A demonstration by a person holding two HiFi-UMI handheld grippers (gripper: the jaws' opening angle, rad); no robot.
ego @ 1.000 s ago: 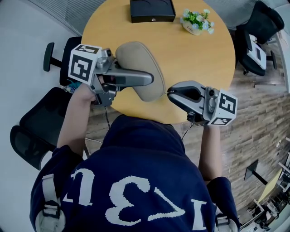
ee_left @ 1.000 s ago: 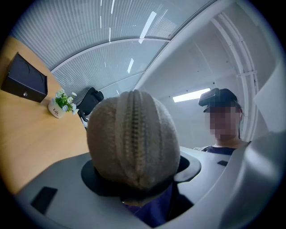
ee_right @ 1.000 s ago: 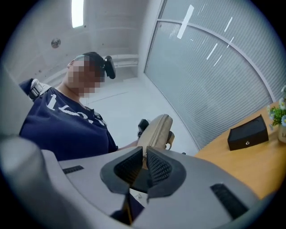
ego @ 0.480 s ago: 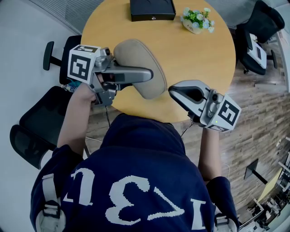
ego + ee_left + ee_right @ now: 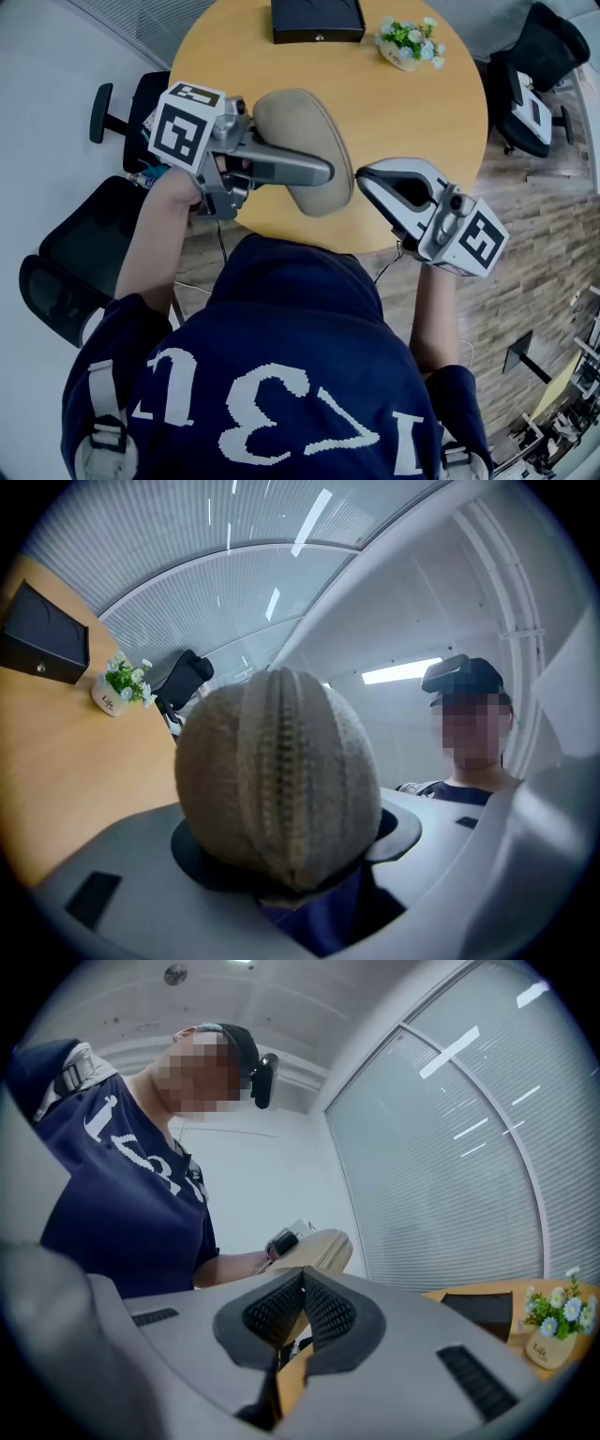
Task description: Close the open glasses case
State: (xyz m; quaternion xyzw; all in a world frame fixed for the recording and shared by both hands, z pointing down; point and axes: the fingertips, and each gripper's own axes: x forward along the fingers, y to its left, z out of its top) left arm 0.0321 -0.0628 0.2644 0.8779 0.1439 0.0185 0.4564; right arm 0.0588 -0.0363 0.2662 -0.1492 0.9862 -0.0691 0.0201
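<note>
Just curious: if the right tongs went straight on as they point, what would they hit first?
Most likely the case, straight ahead of the right tongs; the gap is hard to judge.

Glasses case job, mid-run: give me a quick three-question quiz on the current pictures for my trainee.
1. True or false: the right gripper has its jaws together with nothing between them.
2. What is the left gripper clamped on? A: a mug. B: the glasses case. C: a book.
3. Fill in: in the head view, on the table, the flower pot stands to the ___ of the black box.

Key: 1 true. 2 B. 3 right.
</note>
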